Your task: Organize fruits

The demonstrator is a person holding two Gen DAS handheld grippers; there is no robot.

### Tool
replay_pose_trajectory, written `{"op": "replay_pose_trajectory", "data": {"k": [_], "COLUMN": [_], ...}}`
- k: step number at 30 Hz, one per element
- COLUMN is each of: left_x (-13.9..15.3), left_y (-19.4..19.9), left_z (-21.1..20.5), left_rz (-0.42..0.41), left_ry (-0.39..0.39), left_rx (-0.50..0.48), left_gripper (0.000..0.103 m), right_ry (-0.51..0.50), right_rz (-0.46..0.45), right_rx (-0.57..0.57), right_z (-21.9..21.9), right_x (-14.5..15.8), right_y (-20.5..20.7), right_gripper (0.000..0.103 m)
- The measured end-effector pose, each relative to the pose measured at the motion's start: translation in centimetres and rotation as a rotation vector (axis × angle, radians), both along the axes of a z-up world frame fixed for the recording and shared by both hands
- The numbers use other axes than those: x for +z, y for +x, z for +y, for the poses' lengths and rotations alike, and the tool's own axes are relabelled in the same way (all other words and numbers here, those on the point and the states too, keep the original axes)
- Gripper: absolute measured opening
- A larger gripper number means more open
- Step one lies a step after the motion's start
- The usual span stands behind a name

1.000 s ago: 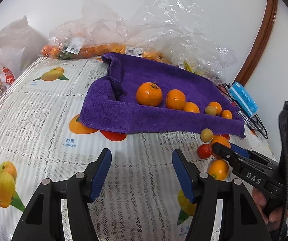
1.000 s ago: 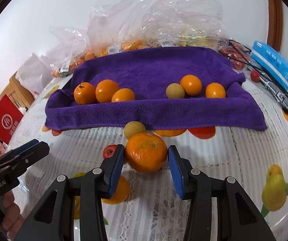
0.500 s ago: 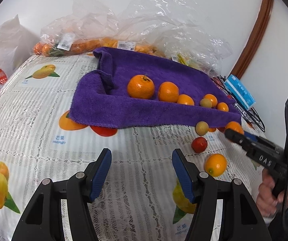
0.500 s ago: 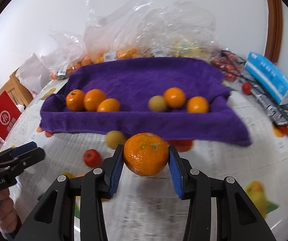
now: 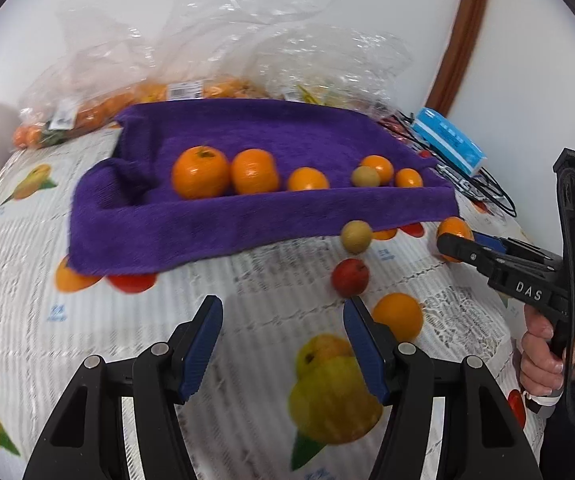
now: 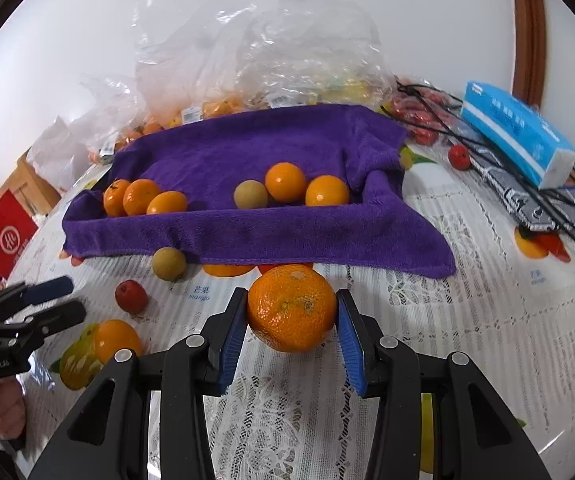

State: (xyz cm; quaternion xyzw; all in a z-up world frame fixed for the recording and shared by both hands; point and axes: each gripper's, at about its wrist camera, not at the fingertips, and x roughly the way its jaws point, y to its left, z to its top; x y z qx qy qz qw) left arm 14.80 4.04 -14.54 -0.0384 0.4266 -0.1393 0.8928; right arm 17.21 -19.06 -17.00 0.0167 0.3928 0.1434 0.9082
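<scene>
Half the held orange (image 5: 453, 229) hidden

Your towel (image 6: 247, 236) lies mid-table (image 6: 467, 320) with six fruits in a row on it. Three loose fruits sit before its near-left edge, bags (image 6: 263, 60) behind, tissue pack (image 6: 519, 136) right.

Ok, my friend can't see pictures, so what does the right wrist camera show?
The right gripper holds a big orange between its blue jaws, above a lacy tablecloth. Behind it, six fruits sit on a purple towel. At the left edge, the open left gripper is near a small red fruit.
</scene>
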Motion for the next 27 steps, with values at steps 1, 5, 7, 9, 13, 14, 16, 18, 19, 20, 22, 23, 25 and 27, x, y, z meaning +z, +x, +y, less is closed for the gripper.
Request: {"op": "replay_pose_trajectory", "data": {"k": [1, 5, 7, 9, 13, 14, 16, 18, 19, 20, 22, 23, 25, 27], "left_x": [-0.1, -0.5, -0.5, -0.6, -0.6, -0.6, -0.7, -0.8, -0.8, -0.8, -0.8, -0.8, -0.8, -0.8], "left_y": [0.2, 1.3, 1.7, 1.9, 2.2, 2.2, 2.5, 2.6, 2.7, 2.7, 2.7, 2.7, 2.7, 2.7], "left_z": [-0.2, -1.1, -1.6, -2.0, -3.3, -3.4, -3.9, -4.5, -4.8, -4.9, -5.4, -5.6, -5.8, -5.6], "left_rz": [0.006, 0.037, 0.036, 0.038, 0.028, 0.028, 0.033, 0.029, 0.027, 0.026, 0.02, 0.019, 0.012, 0.012], "left_ry": [-0.001, 0.015, 0.024, 0.035, 0.037, 0.042, 0.061, 0.08, 0.09, 0.097, 0.122, 0.131, 0.15, 0.146], "left_rx": [-0.009, -0.052, -0.074, -0.094, -0.146, -0.148, -0.154, -0.164, -0.168, -0.17, -0.175, -0.175, -0.172, -0.164], "left_gripper": [0.061, 0.059, 0.059, 0.059, 0.058, 0.058, 0.057, 0.054, 0.052, 0.051, 0.044, 0.041, 0.028, 0.024], "right_ry": [-0.007, -0.011, -0.008, -0.007, -0.009, -0.012, -0.014, -0.012, -0.011, -0.01, -0.009, -0.009, -0.009, -0.009], "right_rz": [-0.004, 0.001, 0.007, 0.009, 0.005, 0.003, -0.002, -0.003, 0.0, 0.003, 0.007, 0.007, 0.011, 0.014], "right_rx": [0.001, -0.012, -0.022, -0.03, -0.042, -0.044, -0.045, -0.044, -0.044, -0.043, -0.042, -0.042, -0.04, -0.042], "right_z": [0.0, -0.4, -0.9, -1.1, -1.4, -1.4, -1.3, -1.3, -1.3, -1.3, -1.2, -1.2, -1.2, -1.2], "right_x": [0.1, 0.0, -0.1, -0.2, -0.1, -0.1, -0.1, -0.1, -0.1, -0.1, -0.2, -0.2, -0.2, -0.2], "right_y": [-0.1, 0.0, 0.0, 0.0, -0.1, -0.1, -0.2, -0.2, -0.2, -0.2, -0.1, -0.2, -0.2, -0.2], "right_gripper": [0.043, 0.043, 0.043, 0.043, 0.043, 0.043, 0.043, 0.043, 0.043, 0.043, 0.043, 0.043, 0.043, 0.043]}}
